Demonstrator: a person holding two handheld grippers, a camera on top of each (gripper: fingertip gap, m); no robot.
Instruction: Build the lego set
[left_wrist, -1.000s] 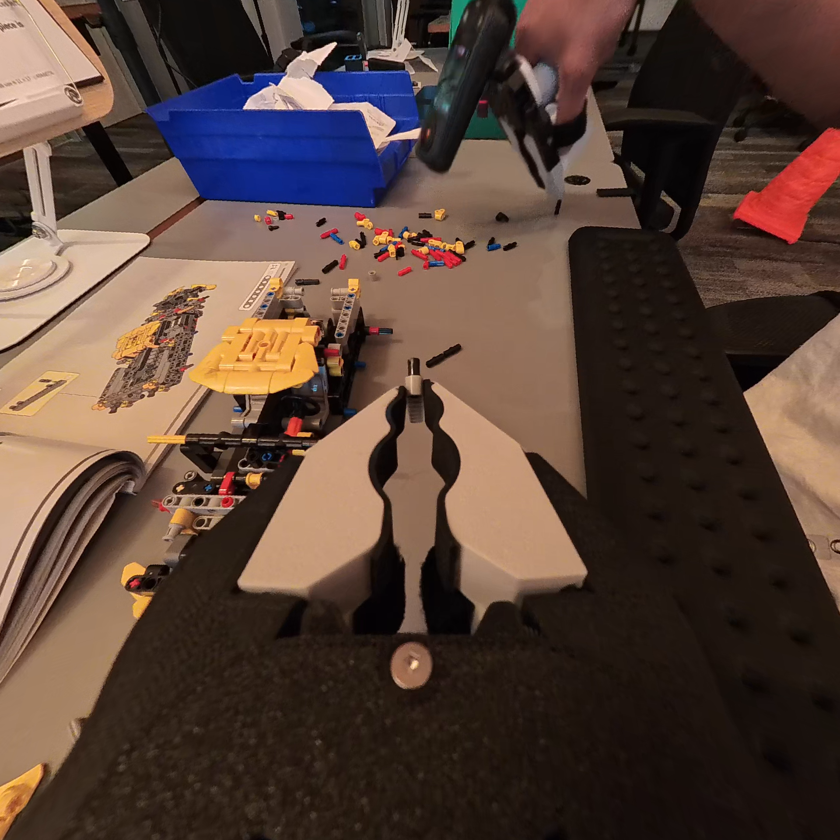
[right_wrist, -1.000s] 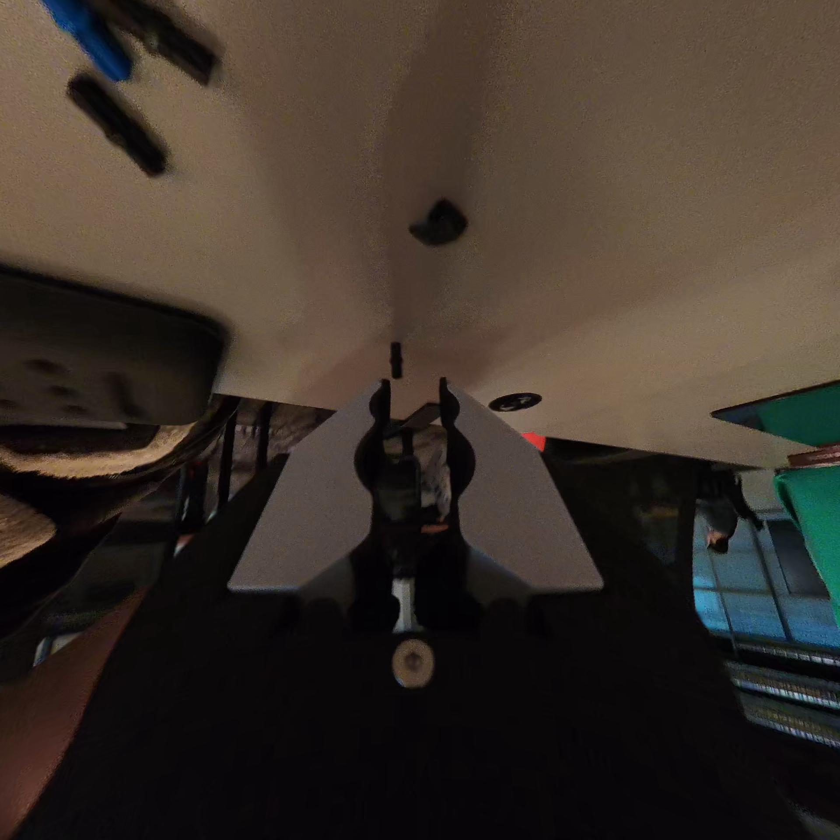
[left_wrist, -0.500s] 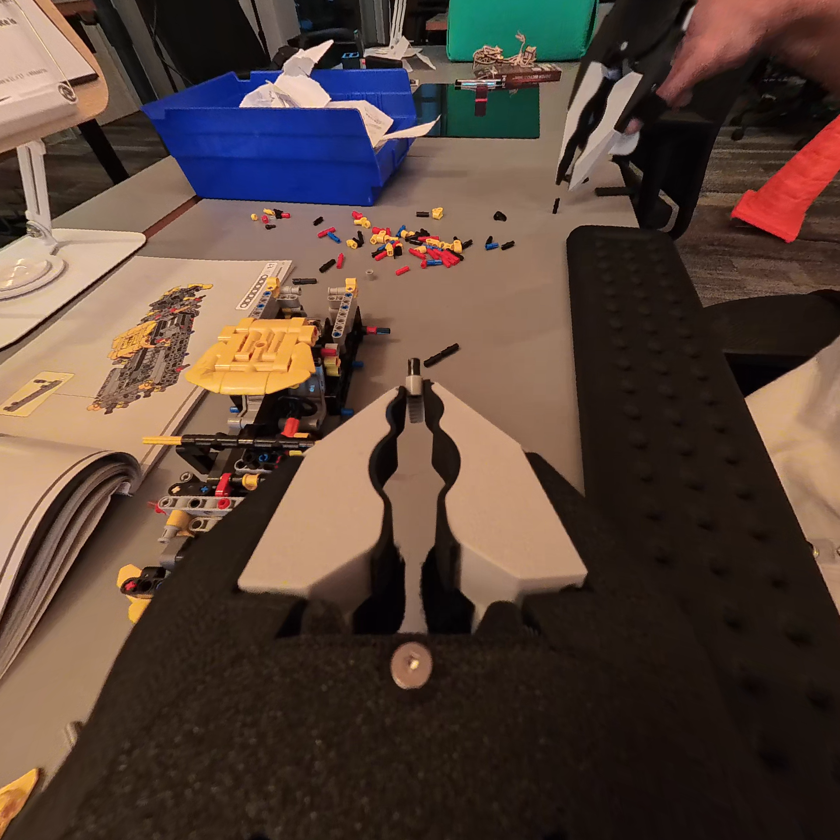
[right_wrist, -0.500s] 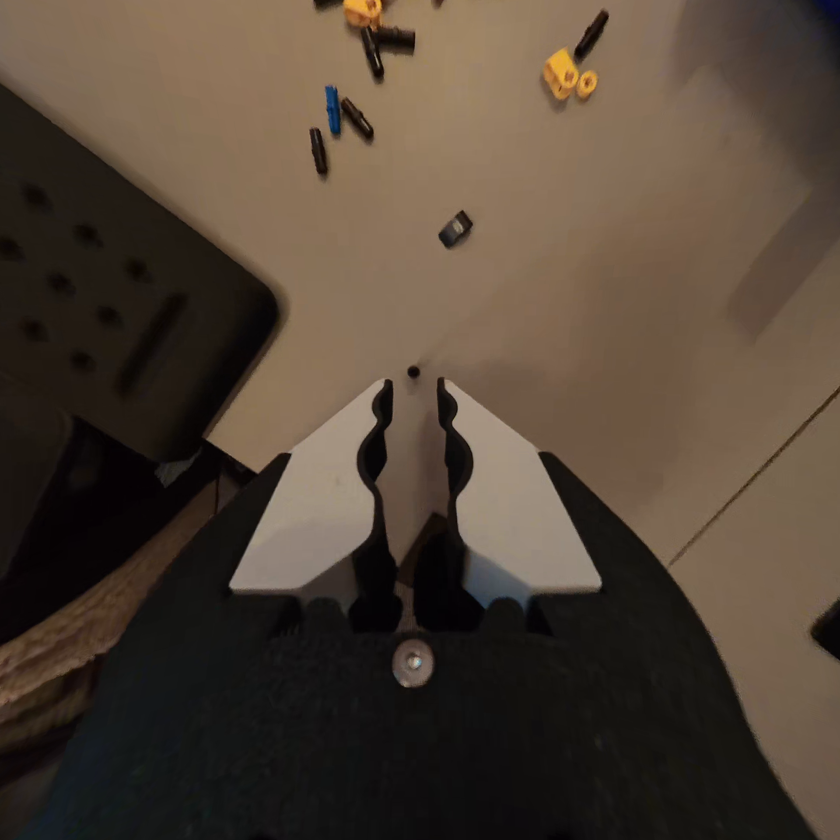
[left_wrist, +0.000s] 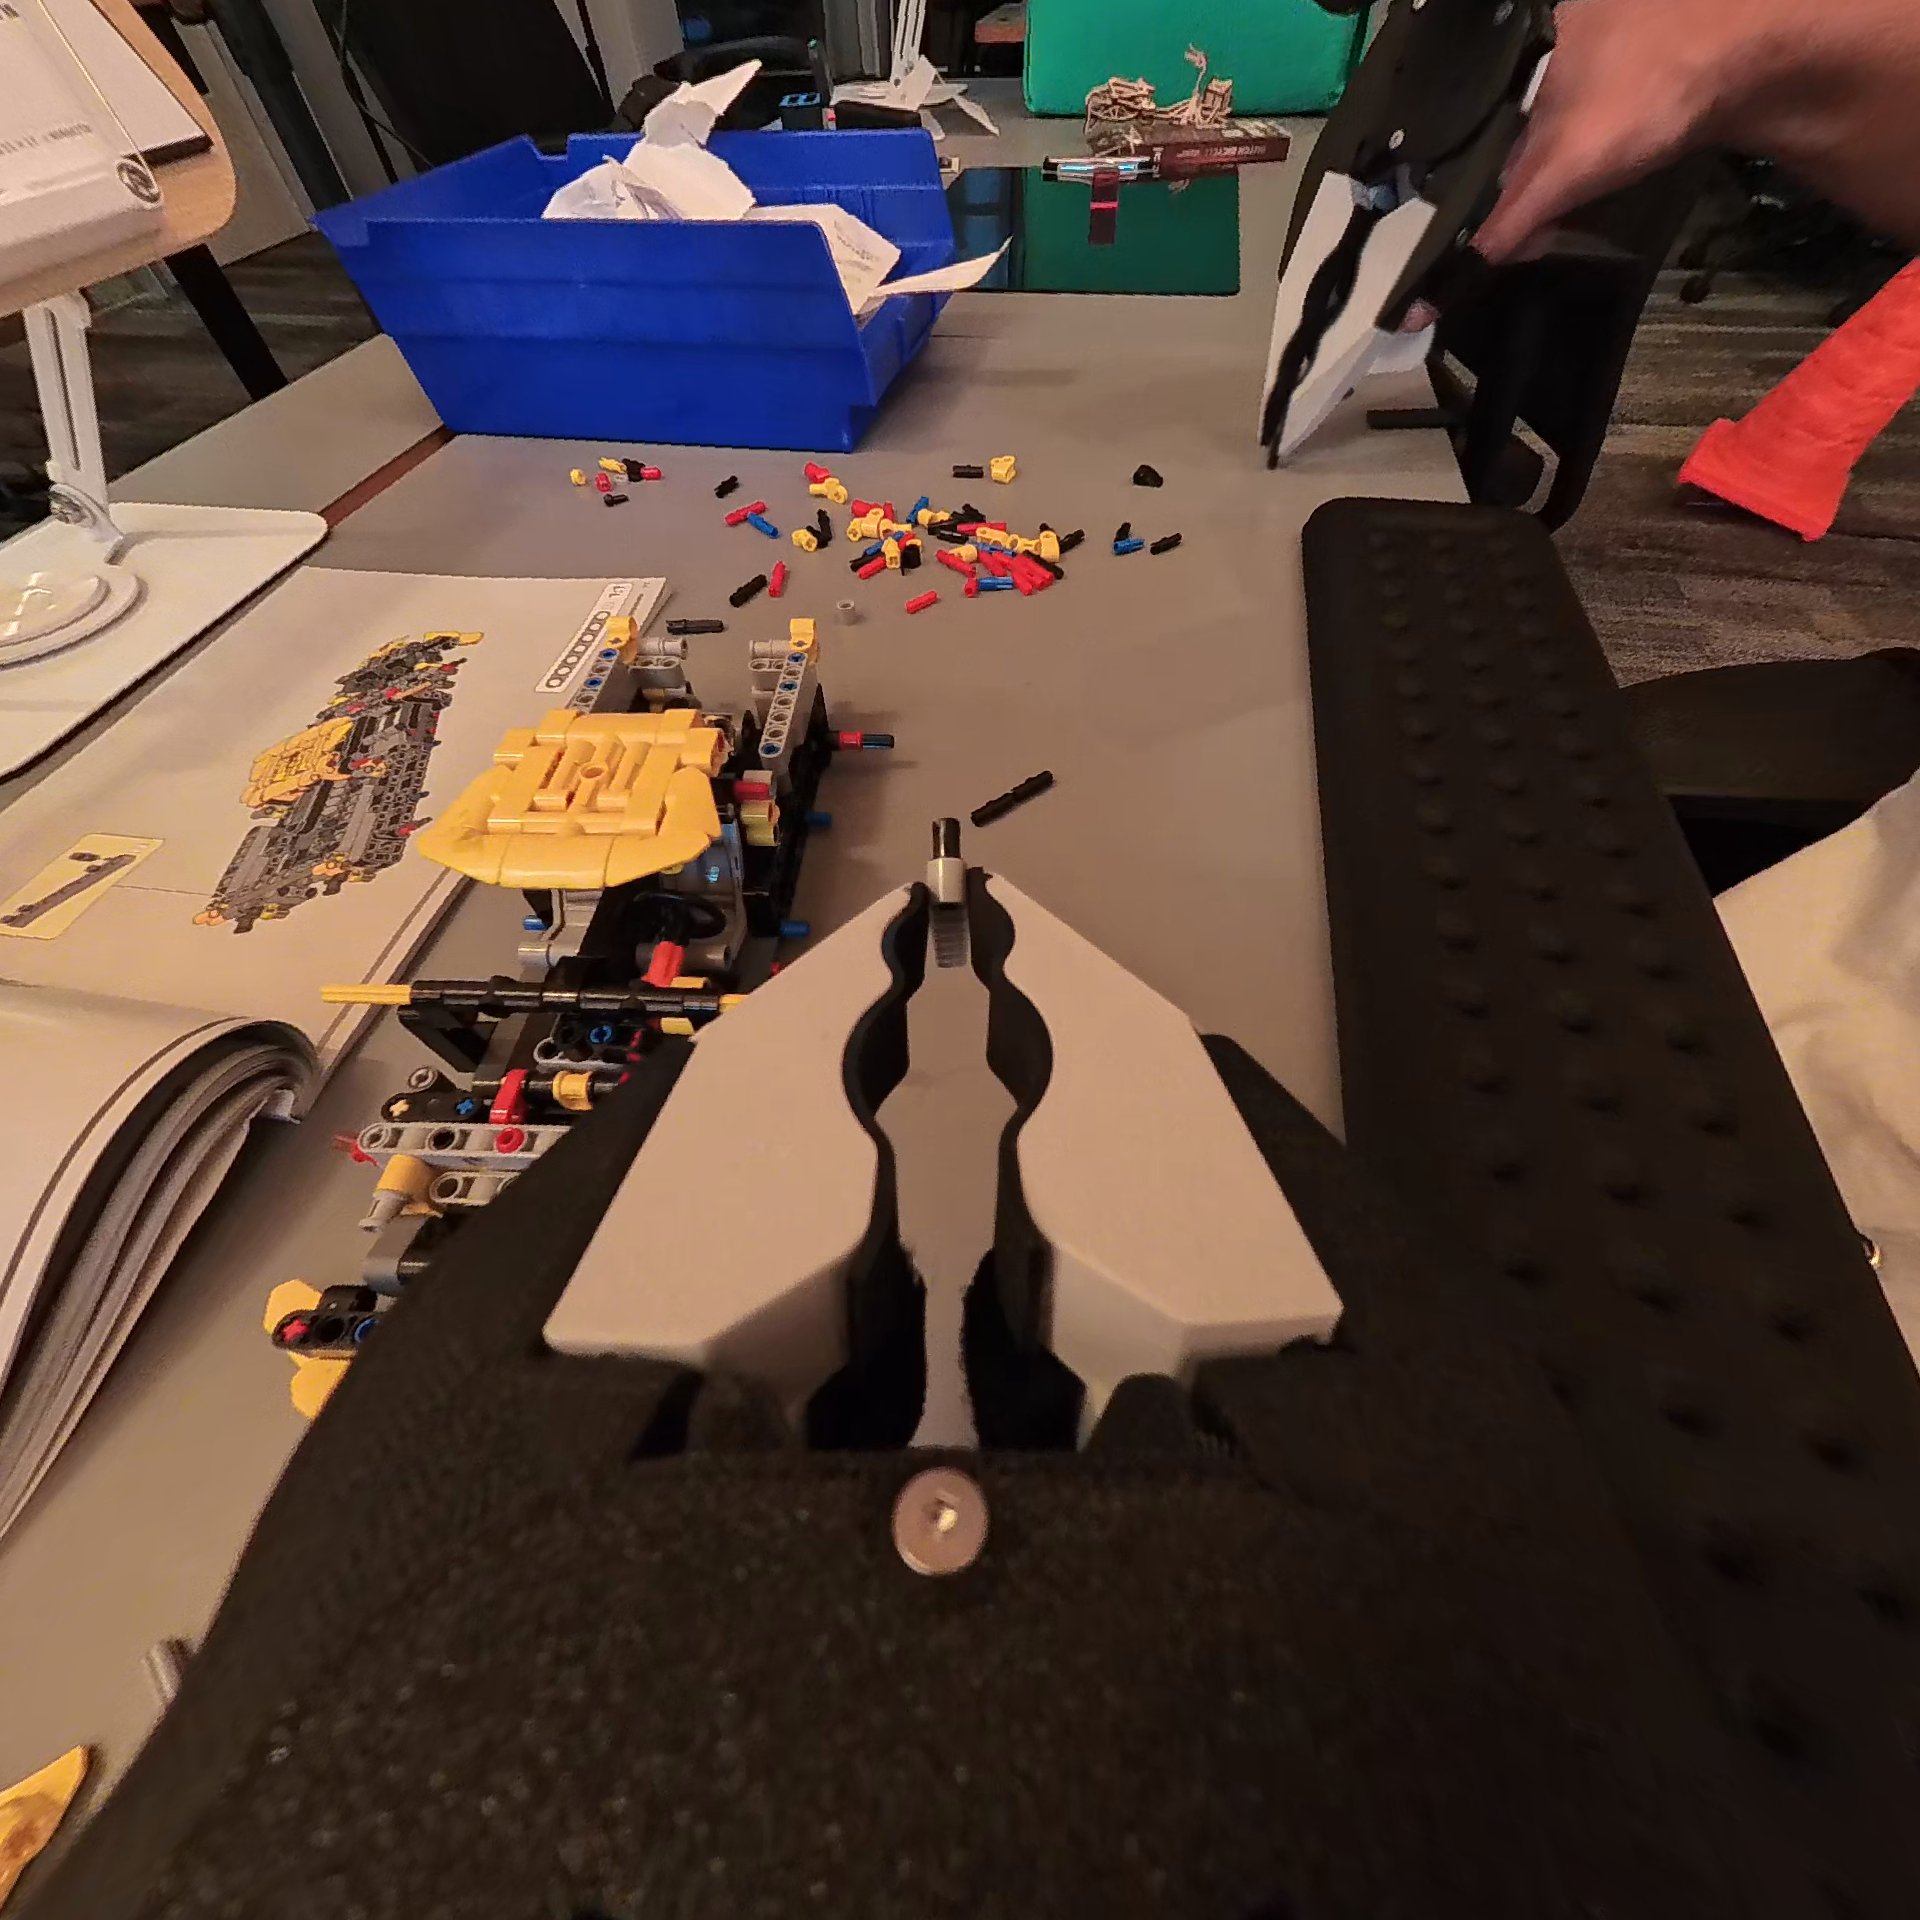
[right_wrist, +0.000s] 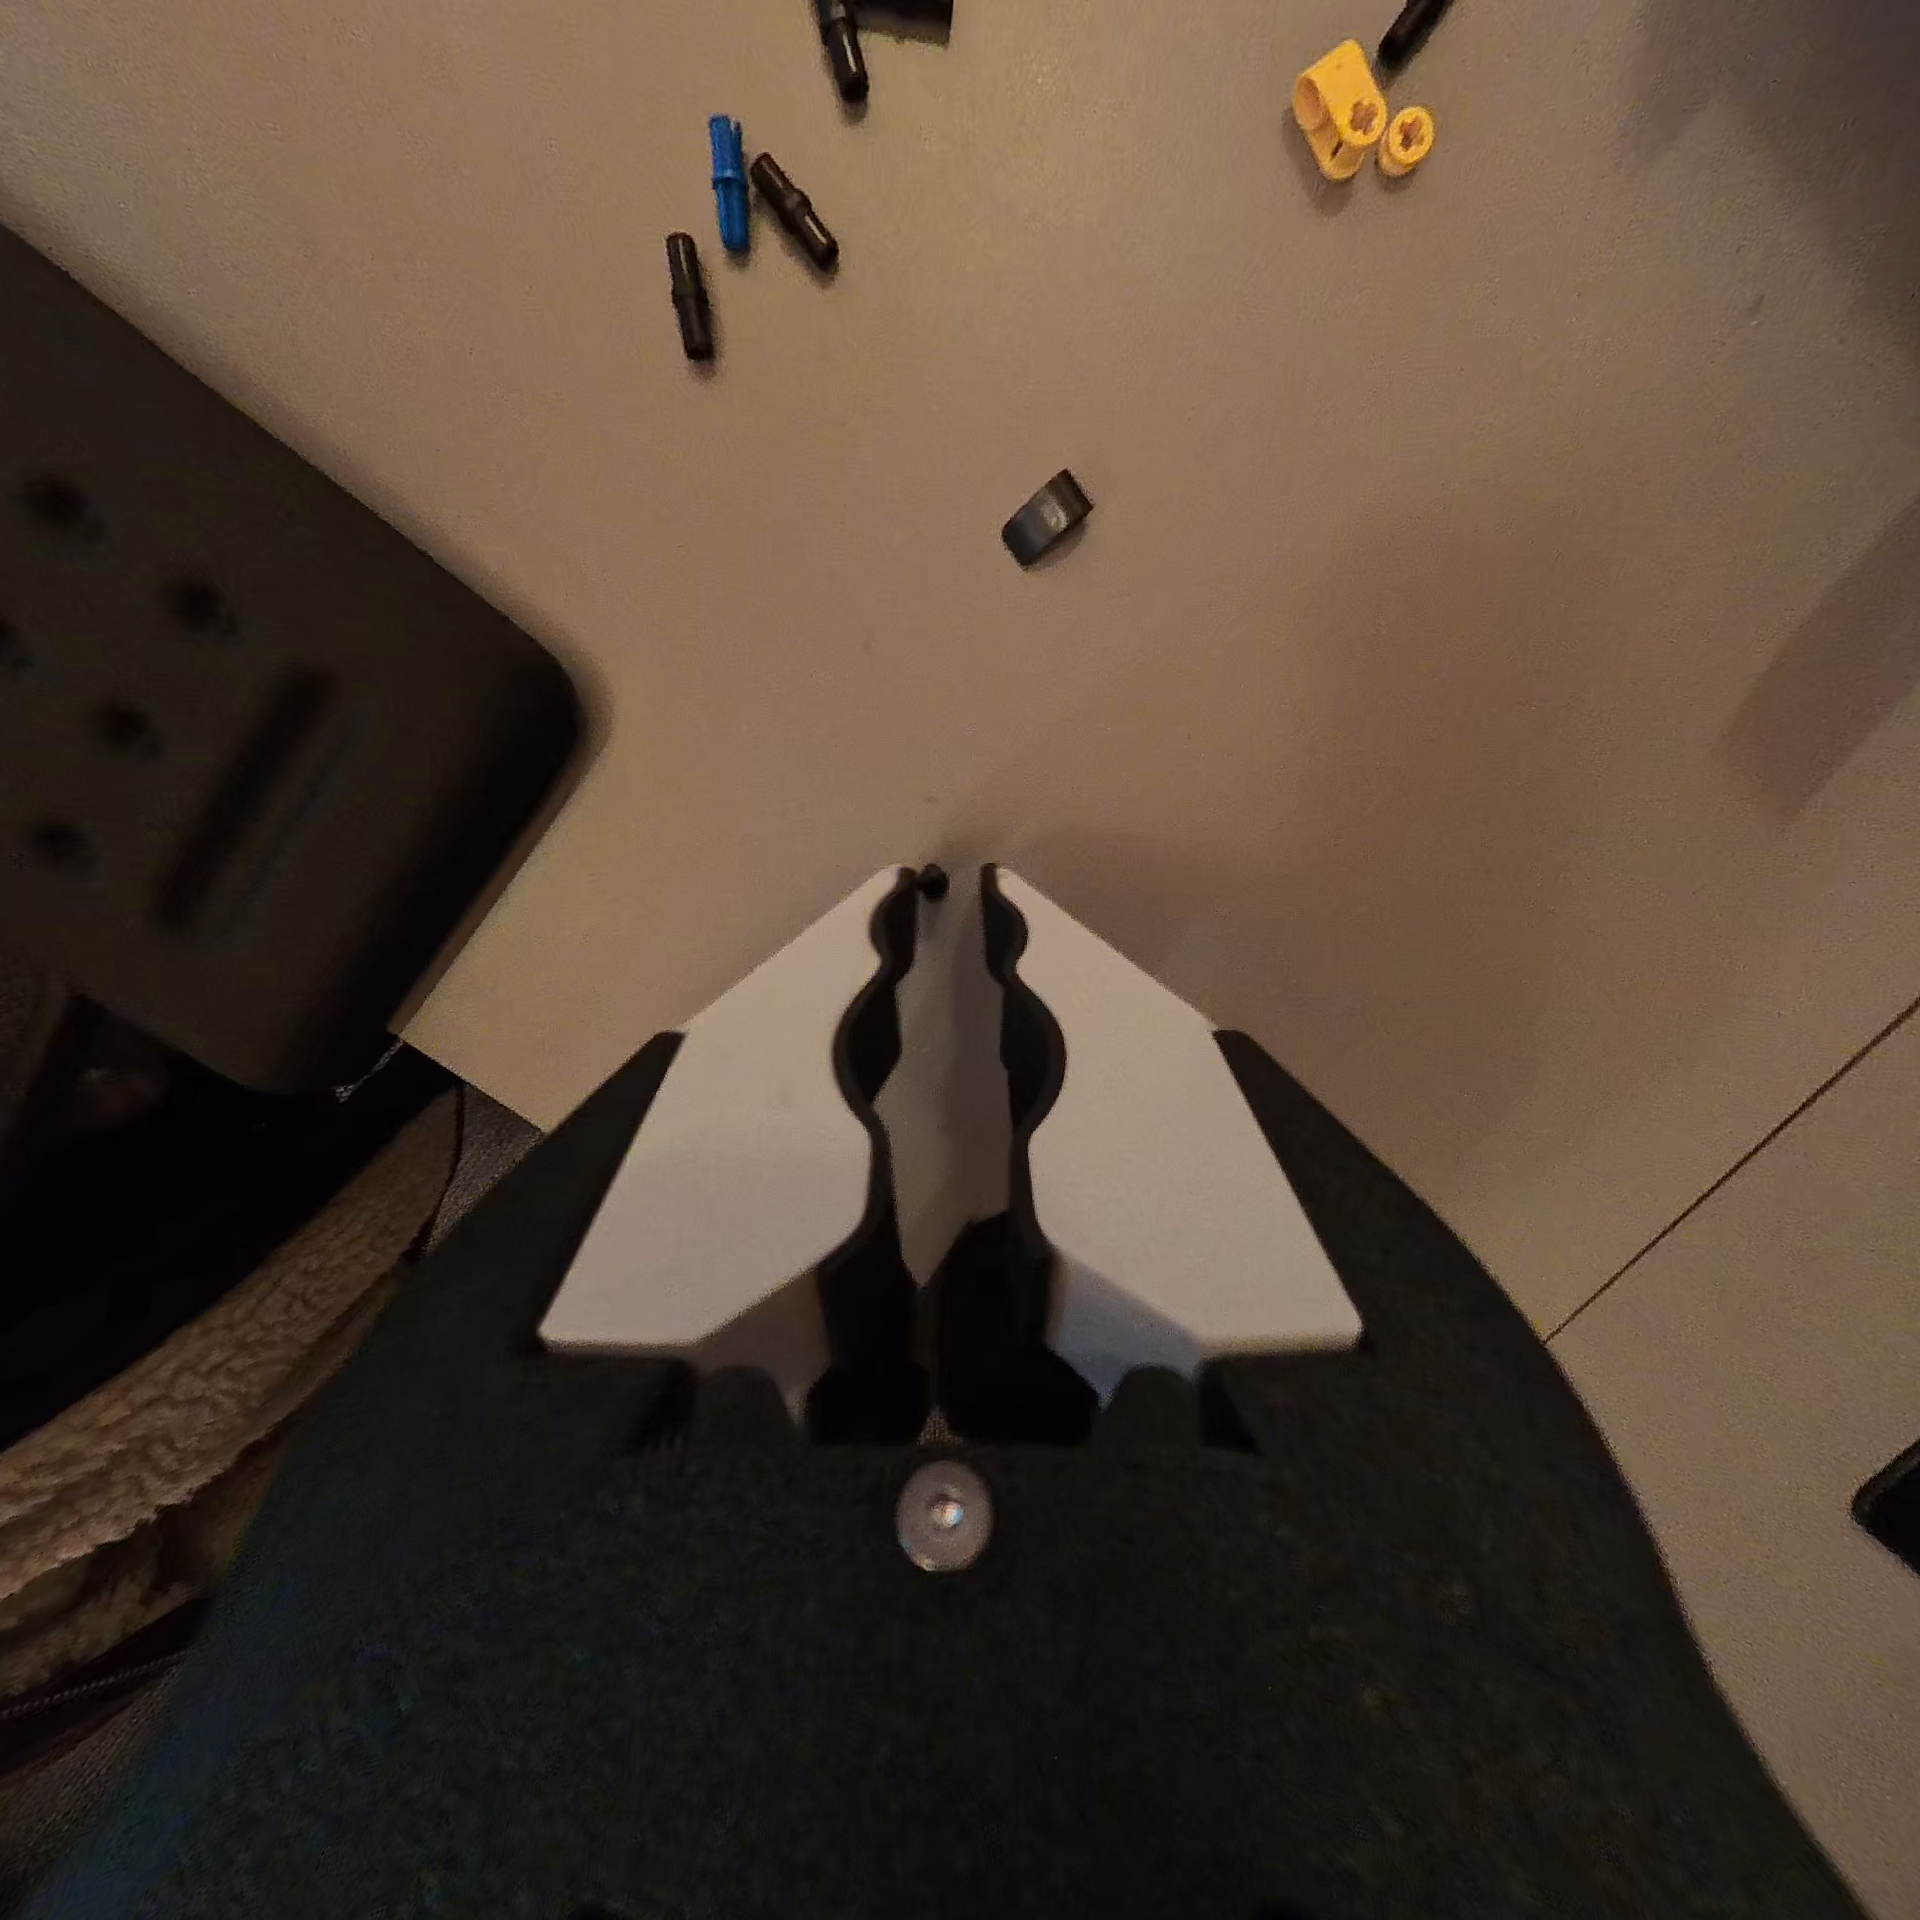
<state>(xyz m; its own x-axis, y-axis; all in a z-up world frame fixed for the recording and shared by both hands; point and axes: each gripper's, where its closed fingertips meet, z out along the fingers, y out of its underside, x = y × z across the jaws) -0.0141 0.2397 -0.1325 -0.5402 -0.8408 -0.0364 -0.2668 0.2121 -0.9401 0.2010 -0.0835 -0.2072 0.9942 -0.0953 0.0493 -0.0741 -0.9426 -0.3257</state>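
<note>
Currently, a small grey-and-black connector piece (left_wrist: 945, 873) is held clamped at the tips of the left tool (left_wrist: 948, 894), its black end standing out beyond the tips. The right tool (right_wrist: 945, 883) is seen with its fingers a little apart, straddling a small black pin (right_wrist: 933, 881) on the grey bench (right_wrist: 1351, 623); the pin sits against the left finger and is not yet pinched.

The partly built model (left_wrist: 623, 862), yellow-topped over a black and grey frame, lies at about ten o'clock from the left tool in the left wrist view, beside the open instruction book (left_wrist: 260, 790). Loose pins and connectors (left_wrist: 935, 530) are scattered at twelve o'clock, before a blue bin (left_wrist: 644, 312) of crumpled paper.

The pin is judged to be very light, rigid and smooth, so it could roll or be flicked away if squeezed off-centre. It would best be taken across its middle, with the fingers closed squarely on it. The model looks stiff but only friction-joined, so it is best gripped by its frame beams rather than by the yellow shell.

Printed diagrams can be made out on the book's pages, and lettering shows on a box at eleven o'clock and on a dark packet at one o'clock; none of it is reproduced.
</note>
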